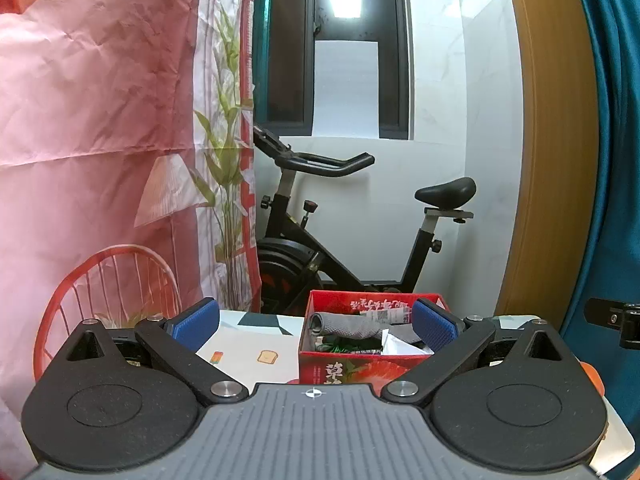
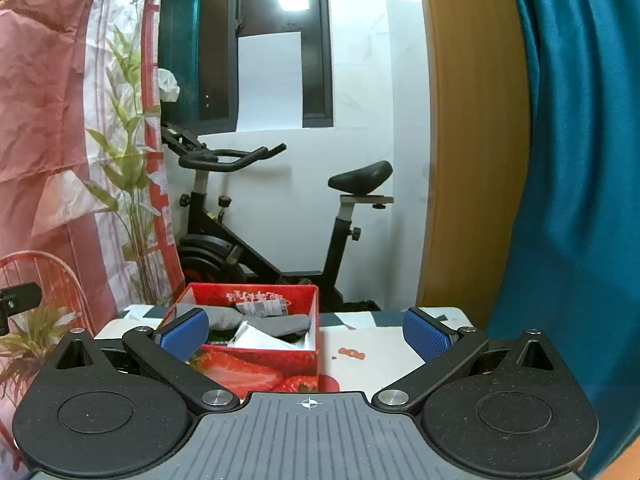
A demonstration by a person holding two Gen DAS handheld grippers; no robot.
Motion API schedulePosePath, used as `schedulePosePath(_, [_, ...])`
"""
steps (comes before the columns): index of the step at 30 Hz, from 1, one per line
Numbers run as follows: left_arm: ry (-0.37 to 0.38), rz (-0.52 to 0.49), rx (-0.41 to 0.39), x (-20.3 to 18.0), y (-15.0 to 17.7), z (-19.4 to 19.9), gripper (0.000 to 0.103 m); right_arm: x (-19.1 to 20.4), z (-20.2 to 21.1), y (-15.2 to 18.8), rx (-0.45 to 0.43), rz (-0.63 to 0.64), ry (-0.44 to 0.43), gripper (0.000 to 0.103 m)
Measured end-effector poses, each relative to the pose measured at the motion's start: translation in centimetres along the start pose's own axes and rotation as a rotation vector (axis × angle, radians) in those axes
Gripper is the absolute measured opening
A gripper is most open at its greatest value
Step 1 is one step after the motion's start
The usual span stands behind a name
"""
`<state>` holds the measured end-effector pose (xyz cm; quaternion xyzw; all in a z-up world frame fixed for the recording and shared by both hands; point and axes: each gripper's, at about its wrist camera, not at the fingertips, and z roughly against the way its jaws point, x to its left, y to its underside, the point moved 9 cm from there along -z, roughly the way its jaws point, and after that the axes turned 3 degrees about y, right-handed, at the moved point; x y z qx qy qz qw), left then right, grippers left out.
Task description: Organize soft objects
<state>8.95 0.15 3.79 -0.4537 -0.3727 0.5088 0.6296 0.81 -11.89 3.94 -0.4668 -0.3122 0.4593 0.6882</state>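
Red strawberry-print box (image 1: 362, 364) sits on the white patterned table (image 1: 248, 344), holding a grey cloth (image 1: 352, 326) draped over darker soft items, plus a white crumpled piece (image 1: 394, 346) at its near side. Left gripper (image 1: 316, 326) spread wide and empty, hovering just short of the box with its blue pads (image 1: 434, 326) flanking the box's near left corner and right wall; right gripper (image 2: 306, 334) likewise wide and empty, the box at its left pad. Behind the box, a black exercise bike (image 2: 256, 216); left of the box, a pink printed curtain (image 1: 92, 120); right of it, a teal curtain (image 2: 580, 160).
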Motion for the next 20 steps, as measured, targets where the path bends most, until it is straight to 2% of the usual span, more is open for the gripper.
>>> schedulePosePath(20, [0.013,-0.004,-0.009,0.17,0.08,0.02,0.103,0.05,-0.63,0.45,0.018,0.009,0.008,0.103])
